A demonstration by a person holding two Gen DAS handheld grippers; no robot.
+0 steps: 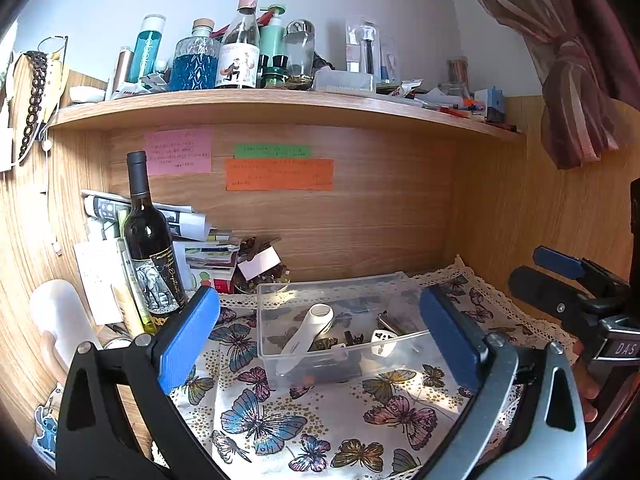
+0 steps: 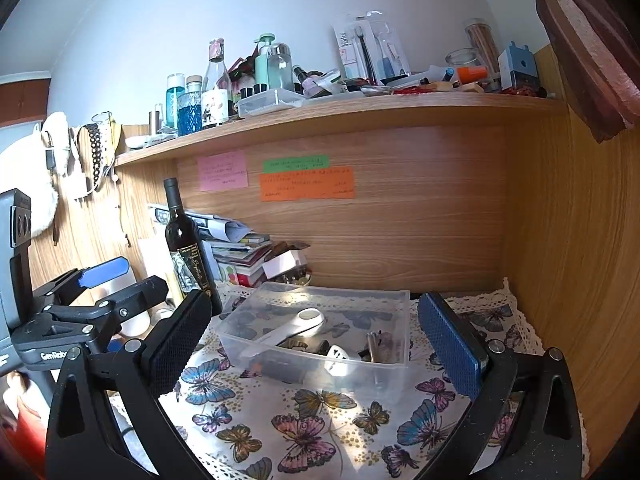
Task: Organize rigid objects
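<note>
While both grippers hang above the butterfly-print tablecloth [image 1: 320,412], neither touches anything. Left gripper [image 1: 320,332]: 2 blue-padded fingers spread wide, nothing between them. Right gripper [image 2: 316,344]: fingers also wide apart, 1 black pad, 1 blue pad, nothing held.

Clear rectangular plastic bin [image 1: 344,356] sits on the cloth, centred ahead of both grippers, near the wooden back panel [image 1: 360,216]. Inside it: white long-handled tool with a round ring end [image 1: 308,334], leaning diagonally with its handle over the front-left rim; white plug-shaped piece with holes [image 2: 340,358]; small metal clip-like item [image 2: 374,346]; plus dark small parts I cannot identify.

Dark wine bottle with an elephant label [image 1: 150,248] stands upright left of the bin, apart from it. Stack of papers and booklets [image 1: 200,248] lies behind the bottle. 3 sticky notes on the panel: pink [image 1: 178,152], green [image 1: 272,151], orange [image 1: 279,175]. Wooden shelf [image 1: 280,108] above carries crowded bottles and jars.
</note>
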